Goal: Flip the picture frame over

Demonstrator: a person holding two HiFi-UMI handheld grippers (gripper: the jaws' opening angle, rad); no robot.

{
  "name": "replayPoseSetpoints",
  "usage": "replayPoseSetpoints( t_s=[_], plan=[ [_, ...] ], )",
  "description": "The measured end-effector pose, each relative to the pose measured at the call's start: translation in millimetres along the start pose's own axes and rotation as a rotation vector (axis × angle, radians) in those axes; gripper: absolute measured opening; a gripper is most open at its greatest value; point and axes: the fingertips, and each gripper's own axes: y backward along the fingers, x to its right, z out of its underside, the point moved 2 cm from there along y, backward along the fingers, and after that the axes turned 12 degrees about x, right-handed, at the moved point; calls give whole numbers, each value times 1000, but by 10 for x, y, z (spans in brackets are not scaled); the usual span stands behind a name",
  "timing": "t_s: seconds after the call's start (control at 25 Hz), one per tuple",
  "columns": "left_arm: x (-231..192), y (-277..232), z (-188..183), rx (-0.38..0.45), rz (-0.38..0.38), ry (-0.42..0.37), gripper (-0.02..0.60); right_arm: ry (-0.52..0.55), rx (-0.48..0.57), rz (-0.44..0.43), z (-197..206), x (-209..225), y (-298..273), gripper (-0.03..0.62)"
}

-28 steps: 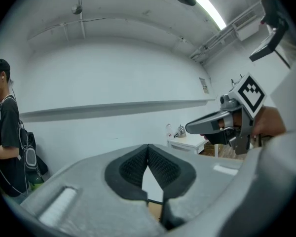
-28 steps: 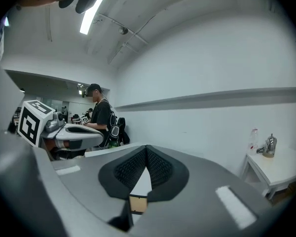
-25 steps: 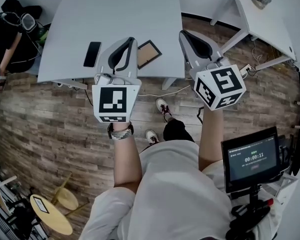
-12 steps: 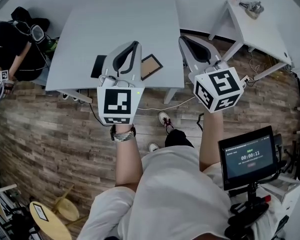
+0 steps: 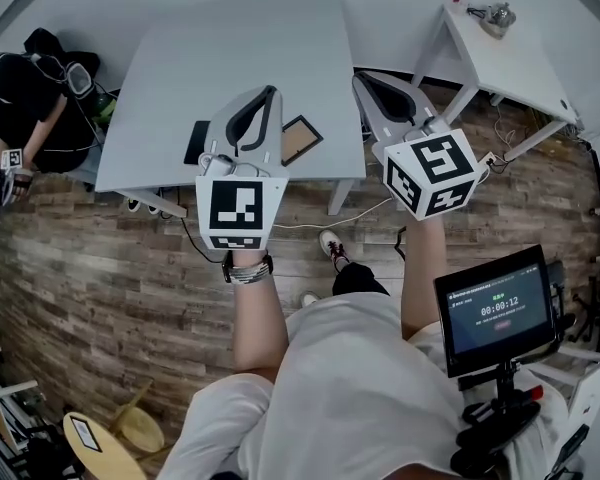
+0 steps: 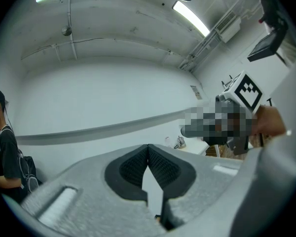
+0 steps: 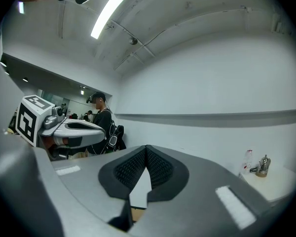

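The picture frame lies flat on the grey table near its front edge, a brown panel with a dark border facing up. My left gripper hovers just left of the frame, held level above the table, jaws shut and empty. My right gripper hangs off the table's right edge, to the right of the frame, also shut on nothing. In the left gripper view the pads meet at the tip of the left gripper. The right gripper view shows the right gripper closed the same way.
A black phone lies on the table left of my left gripper. A white side table with small items stands at the right. A person is at the far left. A screen on a stand is at my right.
Both grippers have risen and now sit a little farther up over the table's front edge. The frame and the phone lie as before.
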Motion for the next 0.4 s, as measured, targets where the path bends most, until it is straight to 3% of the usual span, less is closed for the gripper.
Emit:
replayPoseSetpoints(
  t_s=[0.4],
  plan=[
    [-62, 5, -50, 7, -9, -3, 3, -5, 13, 10, -49, 58, -11, 3]
  ],
)
